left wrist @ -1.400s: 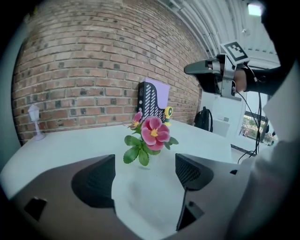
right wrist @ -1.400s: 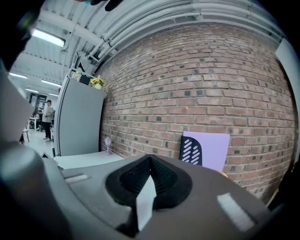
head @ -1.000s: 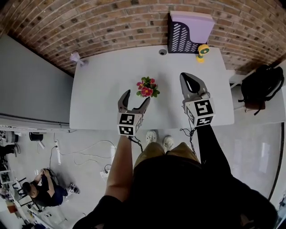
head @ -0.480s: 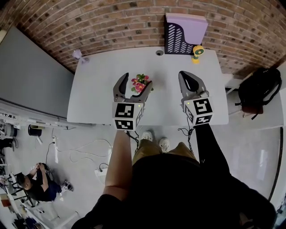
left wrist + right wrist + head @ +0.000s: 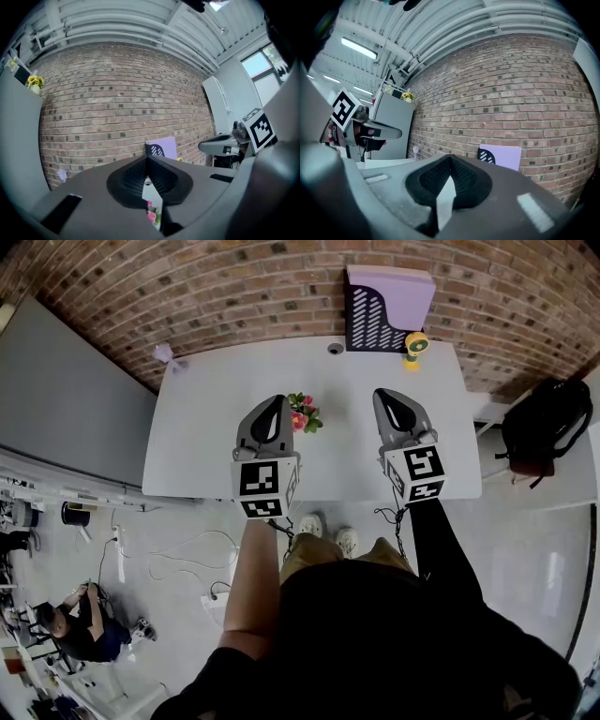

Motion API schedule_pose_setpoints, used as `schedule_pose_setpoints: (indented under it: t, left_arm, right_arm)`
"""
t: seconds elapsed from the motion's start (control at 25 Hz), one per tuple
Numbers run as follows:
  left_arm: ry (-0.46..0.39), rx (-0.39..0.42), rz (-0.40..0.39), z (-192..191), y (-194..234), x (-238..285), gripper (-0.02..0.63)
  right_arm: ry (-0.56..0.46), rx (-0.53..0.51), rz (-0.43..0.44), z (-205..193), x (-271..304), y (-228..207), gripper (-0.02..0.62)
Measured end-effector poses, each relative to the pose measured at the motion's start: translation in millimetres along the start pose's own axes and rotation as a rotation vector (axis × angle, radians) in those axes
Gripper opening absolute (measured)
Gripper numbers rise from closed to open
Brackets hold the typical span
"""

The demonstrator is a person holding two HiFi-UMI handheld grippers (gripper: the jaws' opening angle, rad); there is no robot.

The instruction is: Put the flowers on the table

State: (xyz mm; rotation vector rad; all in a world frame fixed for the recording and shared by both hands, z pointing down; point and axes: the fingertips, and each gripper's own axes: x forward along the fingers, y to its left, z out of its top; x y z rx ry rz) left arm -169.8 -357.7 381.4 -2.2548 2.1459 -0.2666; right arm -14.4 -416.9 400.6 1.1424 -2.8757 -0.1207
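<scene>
Half the flowers [image 5: 304, 414] hide behind my left gripper [image 5: 277, 403], low over the white table [image 5: 206, 437] they sit on; its jaws meet, gripping nothing. My right gripper [image 5: 384, 396] hovers well apart, likewise closed and empty. A purple file holder [image 5: 386, 306] stands against the brick wall.

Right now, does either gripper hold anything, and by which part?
Nothing is held. The left gripper and the right gripper are both shut on nothing; the flowers stand free on the table by the left one.
</scene>
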Motion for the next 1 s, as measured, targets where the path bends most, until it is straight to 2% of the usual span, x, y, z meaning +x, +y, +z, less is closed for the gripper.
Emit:
schedule_pose_setpoints:
  t: [1.0]
  left_arm:
    - [-0.021,0.010,0.017,4.4,2.2,-6.2,0.008]
  right_arm:
    - [-0.031,0.018,-0.001,6.6,6.8,-7.2,0.000]
